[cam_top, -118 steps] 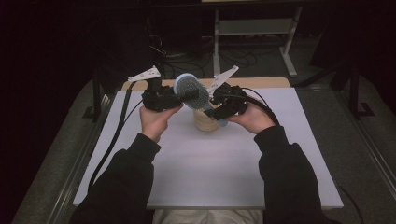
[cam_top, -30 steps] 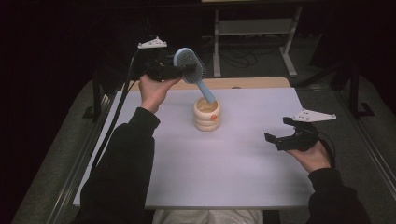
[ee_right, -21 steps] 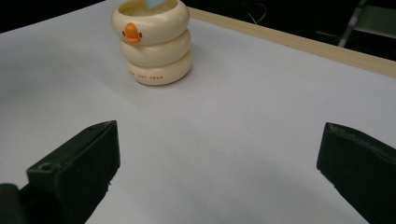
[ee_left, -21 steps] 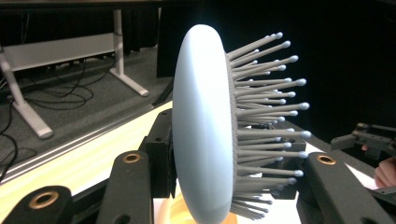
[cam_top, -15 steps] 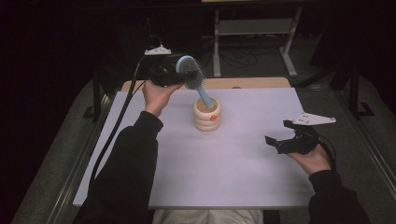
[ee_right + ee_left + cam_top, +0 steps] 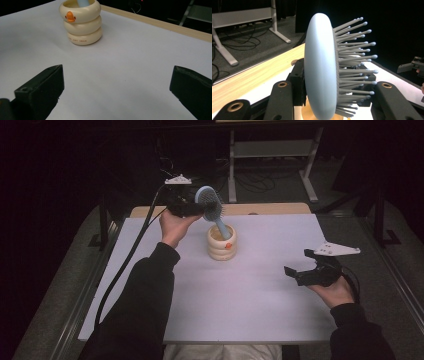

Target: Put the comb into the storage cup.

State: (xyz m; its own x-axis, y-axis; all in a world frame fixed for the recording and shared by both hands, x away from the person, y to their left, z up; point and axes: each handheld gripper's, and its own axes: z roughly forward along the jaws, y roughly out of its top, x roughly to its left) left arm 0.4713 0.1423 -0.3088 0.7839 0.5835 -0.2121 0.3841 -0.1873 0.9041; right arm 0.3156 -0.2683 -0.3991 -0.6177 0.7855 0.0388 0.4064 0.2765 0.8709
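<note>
The left gripper [image 6: 192, 209] clamps the oval head of the pale blue plastic hairbrush [image 6: 211, 205] between its jaws, grey ball-tipped bristles [image 6: 353, 62] jutting sideways. The brush handle slants down into the cream, ring-stacked ceramic holder [image 6: 222, 242] with an orange duck bill. The right gripper [image 6: 306, 267], jaws wide and empty, hovers well apart over the white tabletop [image 6: 250, 295].

My pale blue hairbrush [image 6: 212, 205] tilts handle-down into the cream ringed cup [image 6: 222, 245], its grey-bristled head above the cup's rim, bristles facing sideways.
</note>
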